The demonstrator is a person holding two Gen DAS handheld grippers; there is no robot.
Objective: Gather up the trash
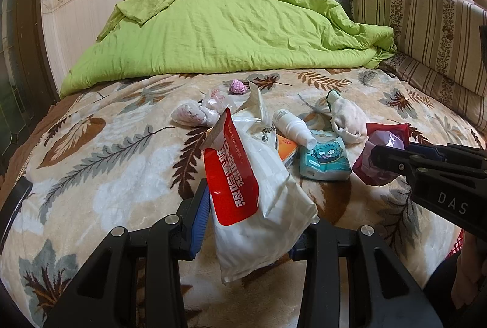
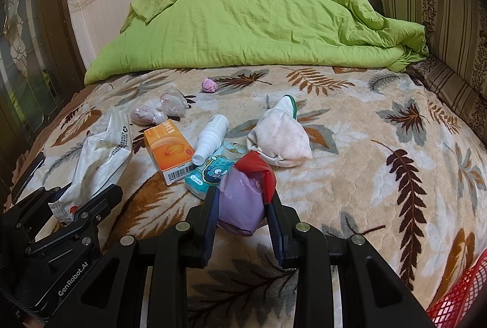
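Observation:
My left gripper (image 1: 252,227) is shut on a crumpled white and red plastic bag (image 1: 255,191), held just above the leaf-patterned bedspread (image 1: 106,163). In the right wrist view the left gripper (image 2: 82,203) sits at the lower left with the bag (image 2: 100,157) sticking out of it. My right gripper (image 2: 243,215) is shut on a purple pouch with a red top (image 2: 243,197). The left wrist view shows the right gripper (image 1: 392,160) coming in from the right with that pouch (image 1: 377,157).
On the bed lie an orange box (image 2: 170,151), a white spray bottle (image 2: 210,139), a teal tissue pack (image 2: 207,176), a white sock (image 2: 280,139), clear knotted bags (image 2: 158,112) and a pink wad (image 2: 209,85). A green quilt (image 2: 258,17) covers the far end. A red basket (image 2: 456,297) is at the lower right.

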